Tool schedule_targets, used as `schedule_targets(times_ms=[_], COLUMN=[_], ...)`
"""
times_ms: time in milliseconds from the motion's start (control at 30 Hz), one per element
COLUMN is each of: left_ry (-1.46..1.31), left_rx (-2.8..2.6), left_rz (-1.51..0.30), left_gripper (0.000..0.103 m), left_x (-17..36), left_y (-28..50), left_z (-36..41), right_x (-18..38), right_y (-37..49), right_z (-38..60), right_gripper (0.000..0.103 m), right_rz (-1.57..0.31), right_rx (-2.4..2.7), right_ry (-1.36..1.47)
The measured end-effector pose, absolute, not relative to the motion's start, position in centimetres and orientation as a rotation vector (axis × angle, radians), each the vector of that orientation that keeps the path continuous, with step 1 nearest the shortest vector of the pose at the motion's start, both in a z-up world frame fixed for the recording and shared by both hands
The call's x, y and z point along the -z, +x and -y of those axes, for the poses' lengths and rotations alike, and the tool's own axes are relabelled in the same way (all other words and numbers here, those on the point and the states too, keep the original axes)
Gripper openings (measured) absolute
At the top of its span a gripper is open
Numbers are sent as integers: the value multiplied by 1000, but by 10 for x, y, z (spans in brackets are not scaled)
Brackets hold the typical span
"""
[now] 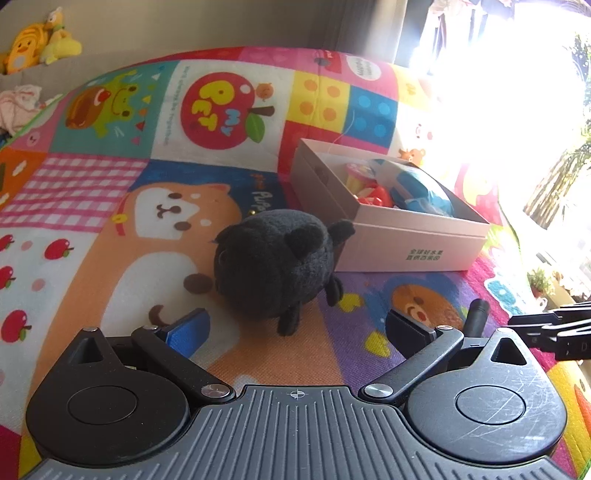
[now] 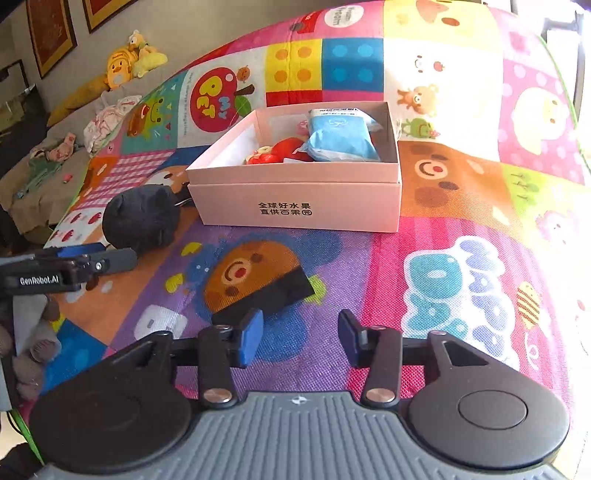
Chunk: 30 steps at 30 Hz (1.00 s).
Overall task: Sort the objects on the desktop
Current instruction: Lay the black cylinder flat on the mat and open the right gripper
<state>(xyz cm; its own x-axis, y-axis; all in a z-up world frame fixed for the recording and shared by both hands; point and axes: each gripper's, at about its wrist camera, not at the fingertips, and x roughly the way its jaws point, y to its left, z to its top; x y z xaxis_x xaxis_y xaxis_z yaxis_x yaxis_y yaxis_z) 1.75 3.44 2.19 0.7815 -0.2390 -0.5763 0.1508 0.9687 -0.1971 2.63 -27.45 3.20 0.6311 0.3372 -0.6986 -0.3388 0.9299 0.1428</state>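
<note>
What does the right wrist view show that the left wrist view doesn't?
Only the right wrist view: a flat black wedge-shaped piece on the mat just ahead of the open, empty right gripper, and framed pictures on the wall. Only the left wrist view: the left gripper's wide-open jaws either side of the black plush toy, and a glaring window. Both: the plush, the pink box with a blue pack inside, the play mat.

Black plush toy (image 1: pixel 275 264) sits beside the pink box (image 1: pixel 391 229).
</note>
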Motion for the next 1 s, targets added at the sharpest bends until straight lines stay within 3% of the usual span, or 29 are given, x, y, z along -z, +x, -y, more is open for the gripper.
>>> schedule_targets(times_ms=[67, 233, 367, 633, 667, 1000], left_ry=[-125, -49, -24, -47, -55, -62], left_rx=[204, 178, 154, 173, 171, 200], left_rz=[-627, -592, -586, -586, -588, -653], left_gripper=[103, 103, 103, 103, 103, 103], left_x=[-27, -39, -41, -42, -41, -22], left_y=[19, 21, 21, 12, 12, 9], left_z=[-29, -13, -10, -25, -28, -20], right_x=[-27, -34, -42, -27, -27, -39], right_y=[19, 25, 55, 113, 114, 103], right_z=[275, 276, 271, 257, 253, 247], right_gripper=[59, 59, 70, 78, 83, 84], right_rz=[-776, -718, -639, -640, -637, -583], right_rx=[-378, -373, -278, -263, -264, -307], right_ry=[-14, -28, -136, -253, -254, -192])
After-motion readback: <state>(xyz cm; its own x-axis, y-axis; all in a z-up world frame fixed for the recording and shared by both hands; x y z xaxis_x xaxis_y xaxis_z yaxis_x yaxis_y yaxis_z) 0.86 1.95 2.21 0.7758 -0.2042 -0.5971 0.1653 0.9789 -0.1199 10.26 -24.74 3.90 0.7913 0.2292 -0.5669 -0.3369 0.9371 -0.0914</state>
